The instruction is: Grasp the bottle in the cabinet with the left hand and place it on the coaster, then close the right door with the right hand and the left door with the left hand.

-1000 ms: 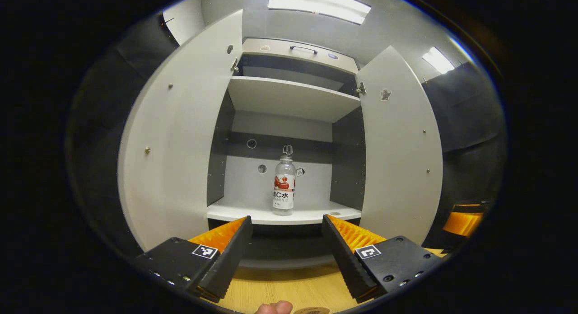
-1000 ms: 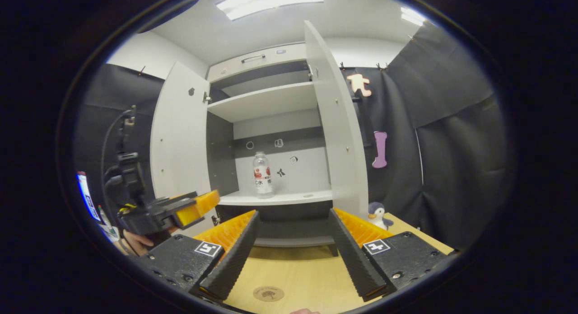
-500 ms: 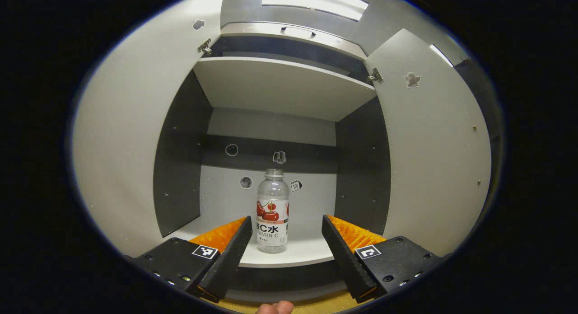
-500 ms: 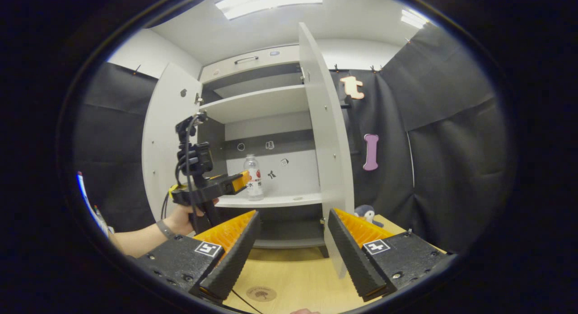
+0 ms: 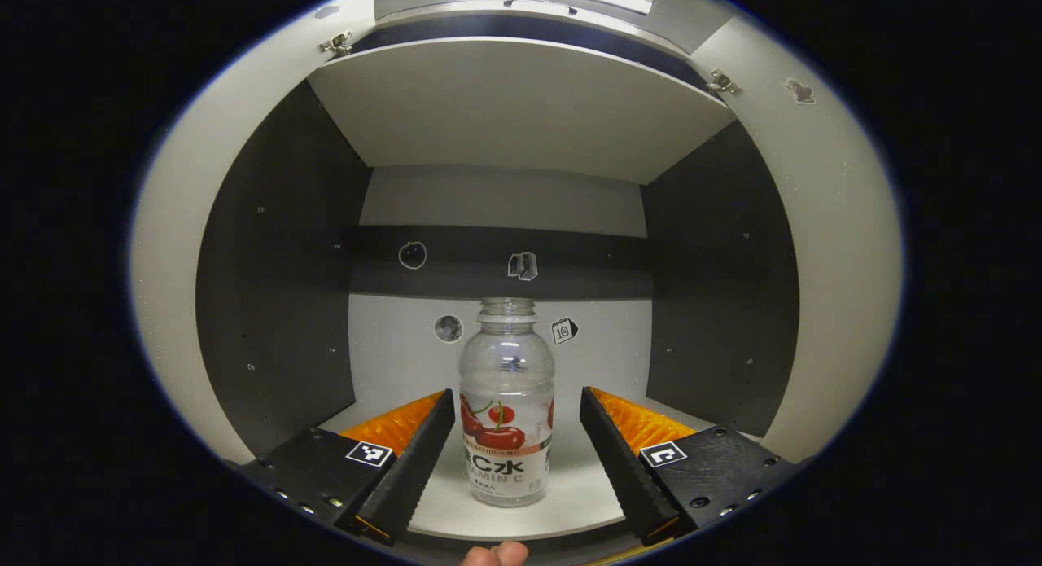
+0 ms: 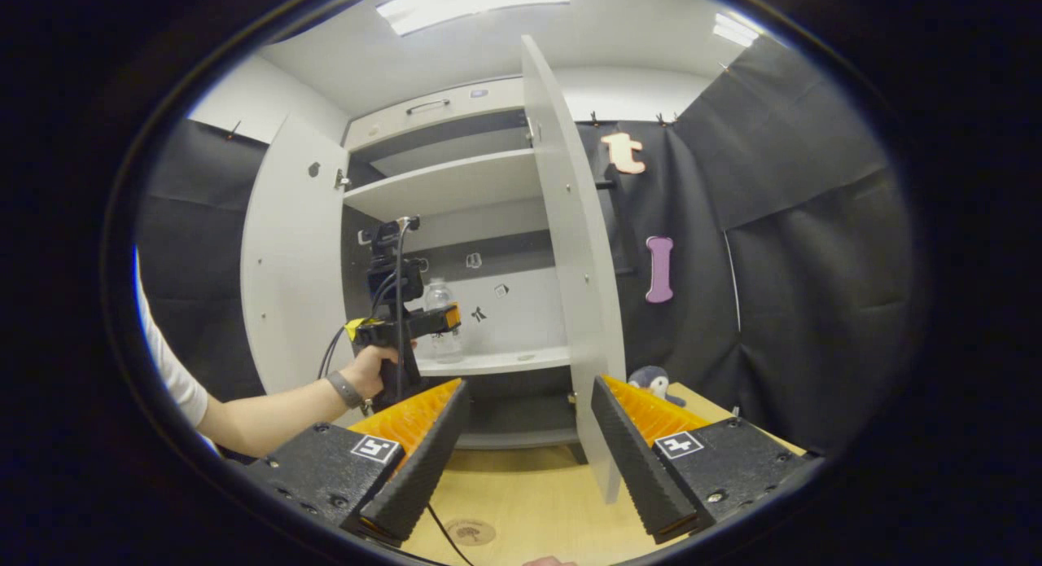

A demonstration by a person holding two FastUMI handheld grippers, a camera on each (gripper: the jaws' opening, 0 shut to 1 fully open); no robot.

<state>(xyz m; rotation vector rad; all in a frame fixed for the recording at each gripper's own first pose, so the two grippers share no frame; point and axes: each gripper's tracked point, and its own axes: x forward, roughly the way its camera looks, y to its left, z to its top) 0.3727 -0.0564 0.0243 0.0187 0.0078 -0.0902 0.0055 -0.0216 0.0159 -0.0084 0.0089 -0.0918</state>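
Bottle (image 5: 506, 403) stands upright between the two orange fingers of the left hand-held gripper (image 5: 513, 436), whose jaws are spread wide, with a clear gap on each side of the bottle, neither pad touching it. It is a clear plastic bottle with a red-fruit label, resting on the white lower shelf (image 5: 570, 501) of the cabinet. A fingertip of the person shows at the bottom edge of the left gripper view. Behind the bottle, the cabinet's back wall carries a dark band with small stickers, and the white upper shelf (image 5: 521, 110) spans overhead. The left door (image 5: 175, 248) and right door (image 5: 838, 248) stand open on either side.

In the right gripper view, the right hand-held gripper (image 6: 529, 460) sits low in front, its jaws apart and nothing between them, above the wooden bench (image 6: 521, 501). A round coaster (image 6: 470, 533) lies on the bench just ahead of its left finger. Farther off, the person's hand (image 6: 370, 370) holds the left hand-held gripper (image 6: 444, 318) at the cabinet's lower shelf, beside the bottle (image 6: 441, 322). The right door (image 6: 570, 265) swings out toward the camera, edge-on; the left door (image 6: 289, 256) is open wide. A plush penguin (image 6: 651, 379) sits on the bench near the right door's foot, against the black cloth.
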